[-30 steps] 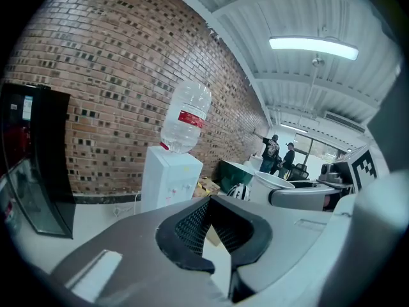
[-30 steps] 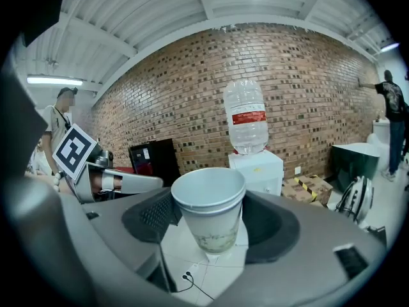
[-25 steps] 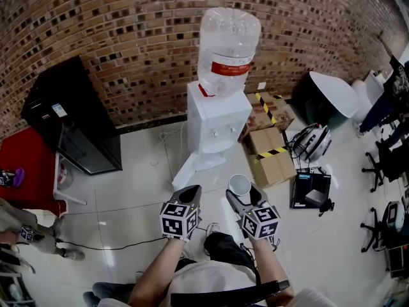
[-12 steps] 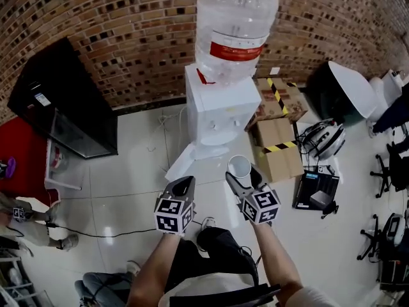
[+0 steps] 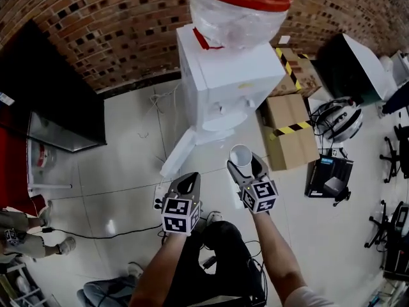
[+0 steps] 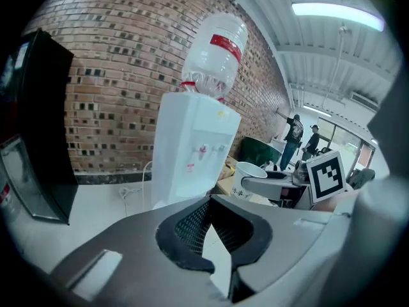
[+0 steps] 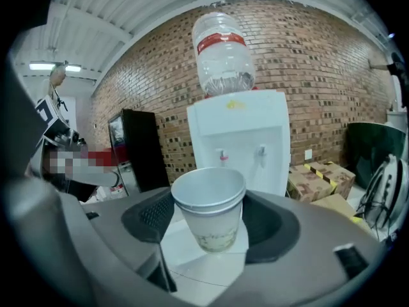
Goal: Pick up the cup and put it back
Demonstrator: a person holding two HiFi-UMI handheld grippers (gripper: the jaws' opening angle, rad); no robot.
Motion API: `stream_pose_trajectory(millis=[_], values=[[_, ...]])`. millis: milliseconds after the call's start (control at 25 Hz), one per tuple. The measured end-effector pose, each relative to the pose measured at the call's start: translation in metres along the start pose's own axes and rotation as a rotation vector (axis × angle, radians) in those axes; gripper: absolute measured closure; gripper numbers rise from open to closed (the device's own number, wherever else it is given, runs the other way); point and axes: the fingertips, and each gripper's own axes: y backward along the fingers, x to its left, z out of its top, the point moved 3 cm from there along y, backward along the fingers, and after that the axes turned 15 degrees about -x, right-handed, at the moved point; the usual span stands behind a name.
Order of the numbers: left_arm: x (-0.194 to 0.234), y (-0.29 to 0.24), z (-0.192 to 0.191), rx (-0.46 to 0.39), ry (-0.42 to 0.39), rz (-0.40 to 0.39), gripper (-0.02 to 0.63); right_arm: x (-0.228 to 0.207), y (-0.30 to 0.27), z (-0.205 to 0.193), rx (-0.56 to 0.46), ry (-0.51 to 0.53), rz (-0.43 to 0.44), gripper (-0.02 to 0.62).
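Our right gripper [image 5: 248,169] pinches the upright white paper cup [image 7: 209,213] between part-spread jaws, with the water dispenser [image 5: 225,85] at twelve o'clock. At its nine o'clock, our left gripper [image 5: 186,184] is pressed together, empty.

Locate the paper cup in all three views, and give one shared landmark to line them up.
Head view: paper cup just right of centre, clamped in the right gripper, below the water dispenser.
Left gripper view: right of centre, beside the water dispenser's lower half, held by the right gripper.
Right gripper view: dead centre, upright between the jaws.
Shared landmark: the white water dispenser against the brick wall, visible in all three.
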Motion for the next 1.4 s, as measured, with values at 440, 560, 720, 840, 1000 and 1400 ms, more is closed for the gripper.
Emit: stream_pose_trajectory(millis=[440,560,720,840,1000,1400], values=[[0.075,-0.128,-0.155,-0.016,0.003,-0.052,0.606,-0.076,-0.119,-0.223,0.059,-0.010,-0.057,0.268],[0.091,-0.163,-0.191,-0.022,-0.010,-0.058,0.606,-0.095,-0.155,-0.276,0.063,-0.018,-0.089,0.265],[0.104,-0.206,-0.220,-0.023,-0.044,-0.092,0.606,-0.122,-0.204,-0.325,0.032,-0.011,-0.124,0.265],[0.108,-0.230,-0.247,0.003,-0.069,-0.139,0.606,-0.134,-0.235,-0.356,0.027,0.014,-0.131,0.264],[0.118,-0.252,-0.263,0.020,-0.111,-0.170,0.606,-0.150,-0.270,-0.385,0.003,0.031,-0.118,0.264],[0.128,-0.243,-0.275,0.031,-0.164,-0.193,0.606,-0.176,-0.320,-0.435,-0.085,-0.052,-0.173,0.262]])
